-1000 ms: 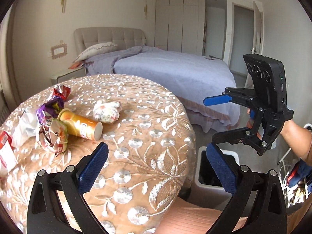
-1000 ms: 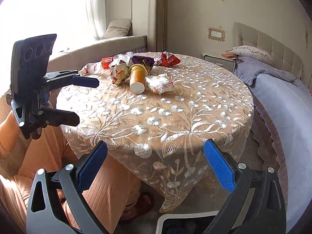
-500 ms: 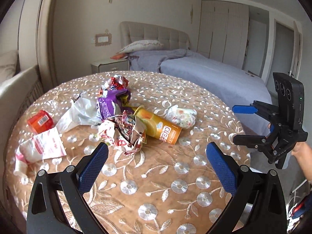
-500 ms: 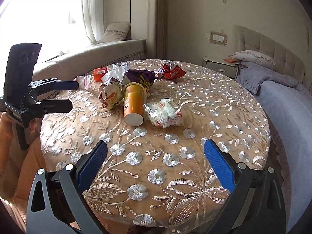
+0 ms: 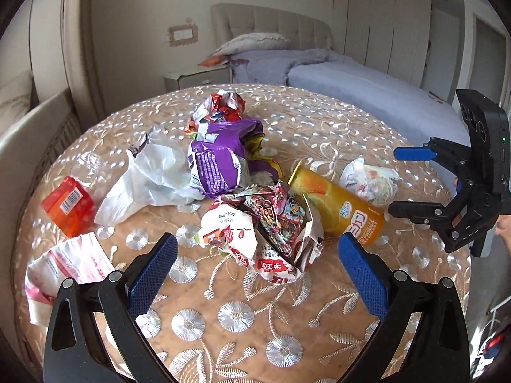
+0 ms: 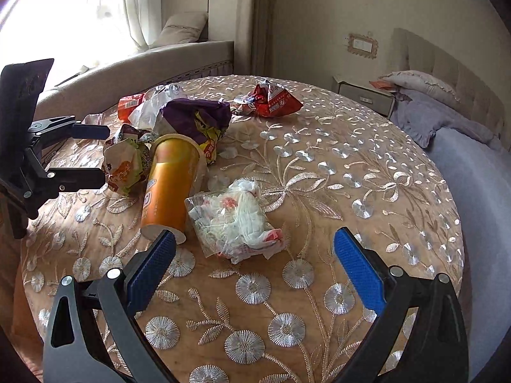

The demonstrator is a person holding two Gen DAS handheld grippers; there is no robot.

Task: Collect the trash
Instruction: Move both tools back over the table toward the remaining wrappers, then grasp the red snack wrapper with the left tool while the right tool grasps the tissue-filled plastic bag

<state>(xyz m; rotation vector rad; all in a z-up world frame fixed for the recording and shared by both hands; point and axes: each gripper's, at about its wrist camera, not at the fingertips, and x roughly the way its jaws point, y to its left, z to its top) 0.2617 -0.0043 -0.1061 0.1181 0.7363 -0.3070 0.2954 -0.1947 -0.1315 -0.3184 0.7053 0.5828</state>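
Trash lies on a round table with an embroidered cloth (image 5: 255, 319). A crumpled colourful snack wrapper (image 5: 268, 233) sits just ahead of my open left gripper (image 5: 258, 268). An orange tube can (image 5: 338, 207) lies on its side beside it, also in the right wrist view (image 6: 169, 185). A white crumpled plastic bag (image 6: 236, 220) lies just ahead of my open right gripper (image 6: 255, 261). Further back are a purple bag (image 5: 220, 159), a white bag (image 5: 153, 175), a red wrapper (image 6: 271, 99), an orange box (image 5: 68, 206) and a pink-white packet (image 5: 70, 268). Both grippers are empty.
A bed with a grey cover (image 5: 367, 89) stands beyond the table, with a nightstand (image 5: 194, 76) by the headboard. A window seat with a cushion (image 6: 182, 28) runs along the far side. The table edge (image 6: 453, 223) drops off toward the bed.
Both grippers have moved in over the table and closer to the trash. The bin by the table is no longer in view. Both stay open.
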